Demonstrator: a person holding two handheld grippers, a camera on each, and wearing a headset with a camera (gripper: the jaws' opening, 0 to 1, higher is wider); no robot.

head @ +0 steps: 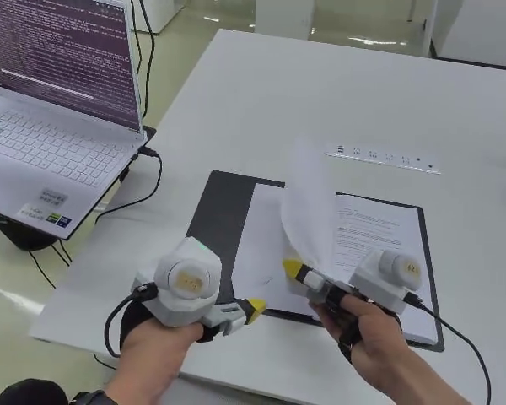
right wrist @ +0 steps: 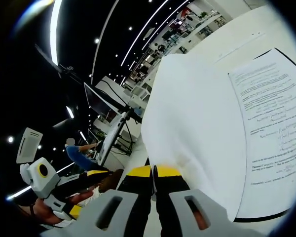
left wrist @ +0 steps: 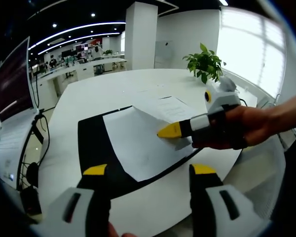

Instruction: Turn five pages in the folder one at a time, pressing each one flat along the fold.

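Our right gripper (right wrist: 154, 173) has its yellow-tipped jaws pinched together on the lower edge of a lifted page (right wrist: 197, 113), low in the centre of the right gripper view. The sheet rises from them like a white, curved sail. Our left gripper (left wrist: 148, 170) hangs at the bottom of the left gripper view, jaws spread apart with nothing between them, close to the lower edge of the folder (head: 223, 211).

The page is thin office paper: light, limp and smooth. We judge it will bow and flop under its own weight, and crease or tear if tugged hard. A gentle pinch at the free edge, away from the fold, suits it, and the flat of a jaw could then stroke it down along the fold.

The folder is a flat, matt black rectangle lying open at the centre of the head view on a pale, smooth table (head: 320, 93). A printed sheet (head: 375, 232) lies flat on its right half. A white laptop (head: 59, 126) sits at upper left, and a slim white power strip (head: 384, 158) lies above the folder.
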